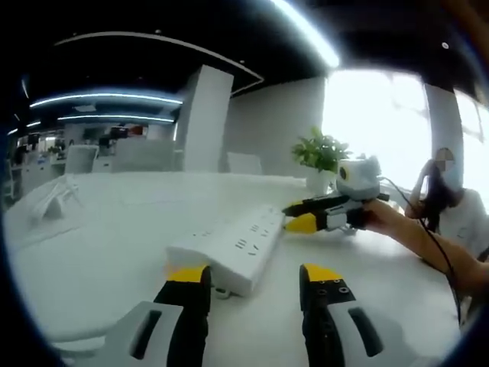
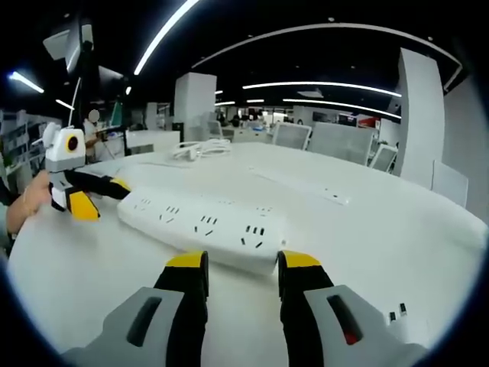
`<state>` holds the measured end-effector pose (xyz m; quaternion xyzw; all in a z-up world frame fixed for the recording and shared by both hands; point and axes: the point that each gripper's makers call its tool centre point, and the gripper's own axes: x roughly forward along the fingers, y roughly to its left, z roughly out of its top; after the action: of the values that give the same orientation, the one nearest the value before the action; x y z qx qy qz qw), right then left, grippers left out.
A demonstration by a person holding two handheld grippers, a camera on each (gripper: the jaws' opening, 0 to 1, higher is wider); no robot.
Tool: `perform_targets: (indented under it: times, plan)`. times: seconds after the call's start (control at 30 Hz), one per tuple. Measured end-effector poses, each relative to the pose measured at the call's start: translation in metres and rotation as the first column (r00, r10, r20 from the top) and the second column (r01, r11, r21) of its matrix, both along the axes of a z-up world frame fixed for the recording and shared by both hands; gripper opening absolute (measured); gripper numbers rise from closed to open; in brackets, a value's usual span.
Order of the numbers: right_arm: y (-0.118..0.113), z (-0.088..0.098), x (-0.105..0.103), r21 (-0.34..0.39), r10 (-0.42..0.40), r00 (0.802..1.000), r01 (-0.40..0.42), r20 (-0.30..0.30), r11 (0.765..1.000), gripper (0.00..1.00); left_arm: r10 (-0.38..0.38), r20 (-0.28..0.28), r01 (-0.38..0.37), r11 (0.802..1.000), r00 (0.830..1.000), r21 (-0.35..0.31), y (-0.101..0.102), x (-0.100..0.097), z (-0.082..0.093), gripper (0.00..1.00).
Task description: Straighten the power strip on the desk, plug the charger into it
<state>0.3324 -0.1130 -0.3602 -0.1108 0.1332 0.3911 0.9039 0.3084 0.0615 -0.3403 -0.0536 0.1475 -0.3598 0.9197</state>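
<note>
Nearest you in the left gripper view, your left gripper (image 1: 254, 284) stands with its yellow-tipped jaws spread and nothing between them, poised just short of the near end of the power strip (image 1: 229, 249). That white strip lies flat on the white desk (image 1: 92, 252), running away from you at a slant, its socket face up. From the right, your right gripper (image 1: 296, 215) reaches in toward the far end of the strip; from this angle you cannot tell whether its tips touch the casing.

In the right gripper view, your right gripper (image 2: 240, 266) also has its jaws parted and empty, sitting just before one end of the power strip (image 2: 202, 226). At the other end your left gripper (image 2: 95, 197) comes in from the left, close against the strip. With a gripper at each end, you appear set up to pivot or nudge the strip square, so the straightening step looks to be the one in hand; neither gripper carries a charger, so plugging in is not yet done.

Further along the desk (image 2: 367, 229) a coiled white cable (image 2: 200, 150) lies well apart from the strip; whether it belongs to the charger you cannot tell. A thin white strip-like object (image 2: 306, 186) lies to the right.

Beyond, a potted plant (image 1: 321, 157) stands in its white pot at the desk's far edge, and office chairs (image 2: 328, 141) line the other side.
</note>
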Motion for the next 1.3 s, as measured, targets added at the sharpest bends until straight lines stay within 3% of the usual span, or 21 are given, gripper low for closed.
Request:
perform_targets:
  times: [0.1,0.23,0.73,0.9,1.2,1.3]
  plan:
    - [0.001,0.0,-0.001,0.003,-0.004,1.0,0.004,-0.002,1.0,0.36,-0.002,0.014,0.002,1.0,1.0,0.022,-0.017,-0.024,-0.006,0.48]
    - [0.001,0.0,-0.001,-0.001,-0.012,1.0,0.012,0.002,1.0,0.37,-0.004,0.011,0.004,1.0,1.0,0.013,-0.02,-0.032,-0.006,0.48]
    - [0.001,0.002,-0.001,-0.005,-0.016,1.0,0.016,0.001,1.0,0.32,0.01,0.009,-0.011,1.0,1.0,0.029,-0.015,-0.033,-0.005,0.47]
    - [0.005,0.003,-0.006,-0.015,0.0,1.0,0.0,-0.002,1.0,0.32,0.015,0.01,-0.015,0.999,1.0,0.036,-0.022,-0.049,-0.008,0.47]
    - [0.01,0.003,-0.012,-0.075,0.039,0.999,-0.038,0.008,0.996,0.29,0.009,0.03,-0.012,0.991,1.0,0.131,-0.024,-0.071,-0.017,0.52]
    - [0.013,0.003,-0.015,-0.093,0.054,0.999,-0.052,0.009,0.994,0.28,0.017,0.015,-0.019,0.994,1.0,0.111,-0.019,-0.073,-0.018,0.51]
